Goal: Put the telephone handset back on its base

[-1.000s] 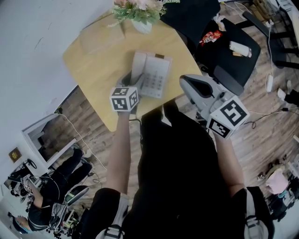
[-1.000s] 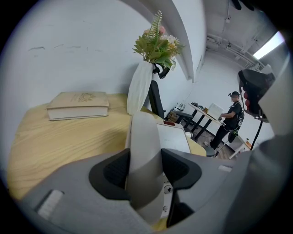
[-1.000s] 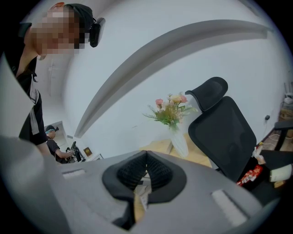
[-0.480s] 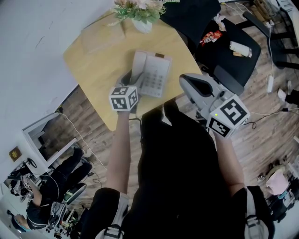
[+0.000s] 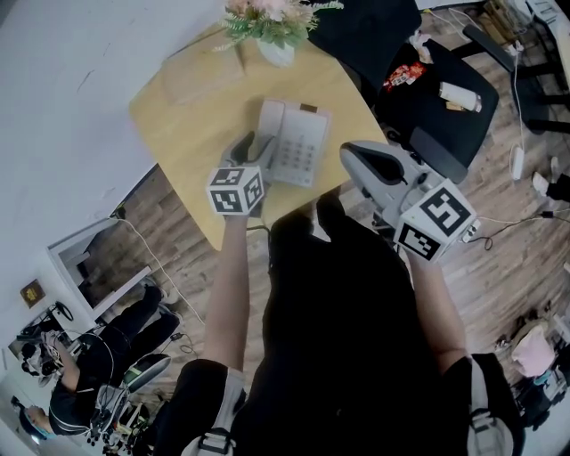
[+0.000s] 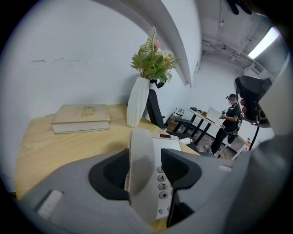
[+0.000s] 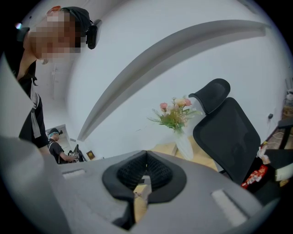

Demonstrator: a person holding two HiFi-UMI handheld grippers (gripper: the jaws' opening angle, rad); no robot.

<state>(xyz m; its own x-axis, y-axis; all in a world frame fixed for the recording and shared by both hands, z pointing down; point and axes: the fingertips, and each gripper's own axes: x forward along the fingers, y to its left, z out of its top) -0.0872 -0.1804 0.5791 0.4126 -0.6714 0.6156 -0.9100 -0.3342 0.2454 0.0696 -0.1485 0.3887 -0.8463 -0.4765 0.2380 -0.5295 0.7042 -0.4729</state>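
Observation:
The white telephone base (image 5: 301, 144) lies on the wooden table (image 5: 183, 134). Its handset (image 5: 270, 125) rests along the base's left side. My left gripper (image 5: 252, 151) reaches over the table's near edge and straddles the handset (image 6: 143, 169). In the left gripper view one pad sits against the handset's left side. On the right a narrow gap shows the keypad of the base (image 6: 168, 145), so the jaws stand open. My right gripper (image 5: 367, 163) hovers off the table to the right, shut with its pads meeting and nothing between them (image 7: 145, 176).
A vase of flowers (image 5: 272, 27) and a closed book (image 5: 200, 71) stand at the table's far side. A black office chair (image 5: 436, 98) with a snack packet (image 5: 403, 71) is right of the table. A person (image 6: 230, 119) stands by distant desks.
The left gripper's jaws seem to have parted slightly around the handset, which stays on the base. The head view shifted a little. The right gripper has barely moved.

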